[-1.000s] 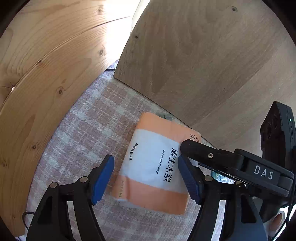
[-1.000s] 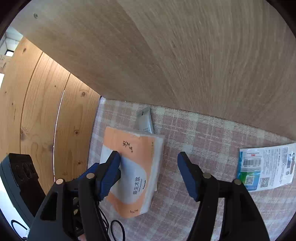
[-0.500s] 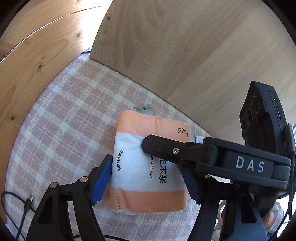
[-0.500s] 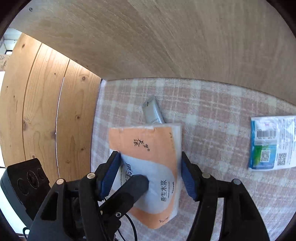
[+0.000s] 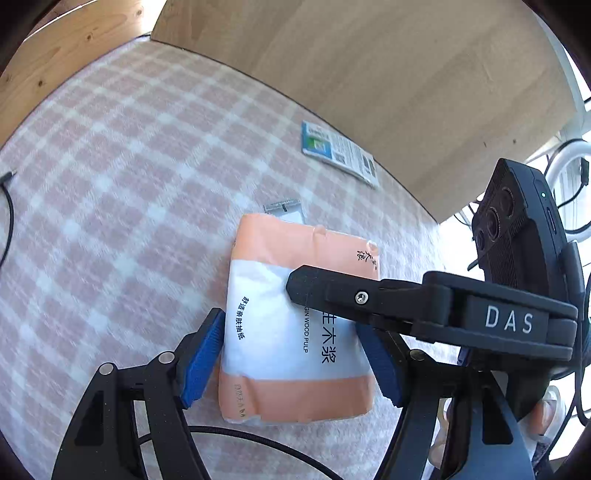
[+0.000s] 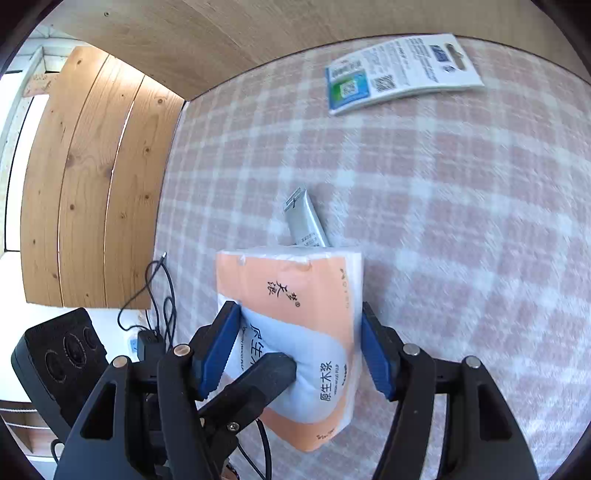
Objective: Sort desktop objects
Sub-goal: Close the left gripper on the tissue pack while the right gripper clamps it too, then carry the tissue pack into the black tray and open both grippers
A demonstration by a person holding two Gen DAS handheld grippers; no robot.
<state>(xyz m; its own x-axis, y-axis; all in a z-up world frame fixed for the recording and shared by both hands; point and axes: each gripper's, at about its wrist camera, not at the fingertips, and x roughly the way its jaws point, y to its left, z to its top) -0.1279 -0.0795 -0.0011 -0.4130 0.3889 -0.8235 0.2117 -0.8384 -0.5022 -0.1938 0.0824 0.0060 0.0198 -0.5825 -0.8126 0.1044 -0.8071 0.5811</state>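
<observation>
An orange and white tissue pack [image 5: 295, 321] is held by both grippers above the pink checked cloth. My left gripper [image 5: 291, 365] has its blue pads against the pack's two long sides. My right gripper [image 6: 299, 347] also has its pads pressed on the pack [image 6: 295, 325], denting its wrapper. The right gripper's black finger [image 5: 369, 299] lies across the top of the pack in the left wrist view. A silver tube [image 6: 304, 221] lies on the cloth, partly hidden behind the pack; it also shows in the left wrist view [image 5: 284, 210].
A blue and white card package [image 6: 399, 70] lies on the cloth near the wooden back panel [image 6: 258, 33]; it also shows in the left wrist view [image 5: 340, 155]. A pine side wall [image 6: 92, 177] stands at the left. Black cables [image 6: 159, 295] hang at the cloth's edge.
Both grippers closed in on the tissue pack and took hold of it. The pack has moved away from the wooden corner toward the open cloth, uncovering more of the silver tube.
</observation>
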